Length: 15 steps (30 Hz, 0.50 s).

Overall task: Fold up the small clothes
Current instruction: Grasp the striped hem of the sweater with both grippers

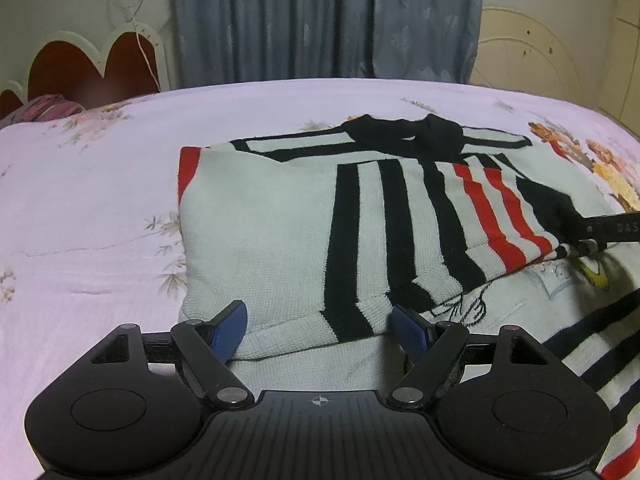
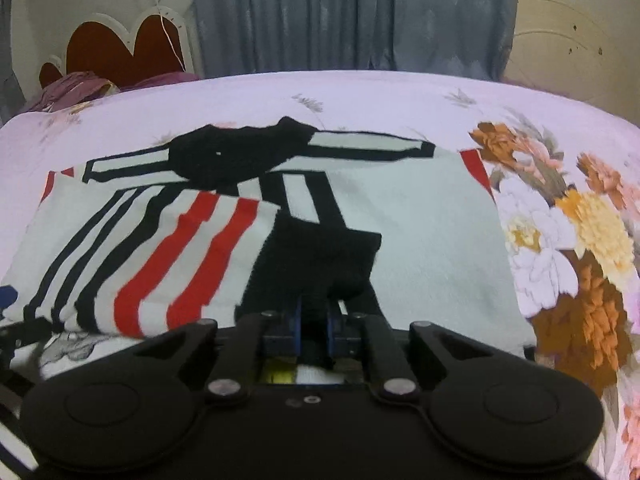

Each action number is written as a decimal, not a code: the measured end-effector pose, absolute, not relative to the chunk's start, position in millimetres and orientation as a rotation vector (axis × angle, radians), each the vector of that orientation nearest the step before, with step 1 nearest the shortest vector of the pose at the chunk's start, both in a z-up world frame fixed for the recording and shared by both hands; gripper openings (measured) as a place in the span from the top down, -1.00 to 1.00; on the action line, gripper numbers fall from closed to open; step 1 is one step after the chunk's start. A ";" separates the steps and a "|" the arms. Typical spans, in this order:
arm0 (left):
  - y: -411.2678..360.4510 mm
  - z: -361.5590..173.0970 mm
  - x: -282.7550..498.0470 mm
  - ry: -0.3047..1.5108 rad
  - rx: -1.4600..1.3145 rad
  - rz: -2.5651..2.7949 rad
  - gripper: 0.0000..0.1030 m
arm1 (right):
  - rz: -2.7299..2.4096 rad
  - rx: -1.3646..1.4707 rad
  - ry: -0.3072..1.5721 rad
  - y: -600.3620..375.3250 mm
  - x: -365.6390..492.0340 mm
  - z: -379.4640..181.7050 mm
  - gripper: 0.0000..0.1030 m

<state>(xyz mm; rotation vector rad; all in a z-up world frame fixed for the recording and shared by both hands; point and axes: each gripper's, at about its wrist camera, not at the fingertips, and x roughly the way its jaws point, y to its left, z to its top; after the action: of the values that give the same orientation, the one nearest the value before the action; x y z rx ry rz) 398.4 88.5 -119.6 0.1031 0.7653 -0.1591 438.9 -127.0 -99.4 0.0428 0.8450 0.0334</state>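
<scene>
We see a small white sweater point(image 1: 280, 216) with black and red stripes lying on the pink floral bedsheet point(image 1: 88, 208), its black collar point(image 1: 400, 136) on the side nearest the grey curtain point(image 1: 328, 20). One sleeve is folded across the sweater's body, and its black cuff point(image 2: 320, 256) rests on the white front. Our right gripper point(image 2: 314, 320) sits at the sweater's near edge, its blue pads clenched on that black cuff; the knit is pinched between them, though the right wrist picture is soft there, so how deep the bite goes is hard to judge. Our left gripper point(image 1: 318, 326) hovers over the sweater's near left corner with its jaws released and wide apart. A striped fold of the sweater lies between its blue fingers point(image 1: 232, 328), and neither pad looks pressed against it.
</scene>
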 end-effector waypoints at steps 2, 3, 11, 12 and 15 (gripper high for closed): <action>87.0 -120.5 398.1 0.767 0.116 -0.157 -0.52 | 0.037 0.047 0.848 -128.3 438.7 -102.9 0.80; 86.4 -120.2 398.6 0.770 0.117 -0.154 -0.52 | 0.037 0.046 0.853 -128.1 441.3 -103.2 0.80; 84.0 -108.7 388.2 0.805 0.137 -0.141 -0.65 | 0.038 0.058 0.817 -139.4 432.2 -89.3 -0.05; 86.9 -106.3 380.5 0.809 0.120 -0.137 -0.71 | 0.057 0.079 0.792 -145.0 423.8 -83.1 -0.06; 100.2 -104.5 349.2 0.818 0.075 -0.116 -0.77 | 0.090 0.102 0.787 -167.7 394.2 -68.4 -0.04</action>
<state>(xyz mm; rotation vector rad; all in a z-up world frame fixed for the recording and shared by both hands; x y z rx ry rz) 349.2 100.2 -104.5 0.0752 0.8182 -0.1159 394.2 -167.7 -68.4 0.1025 0.7871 0.0904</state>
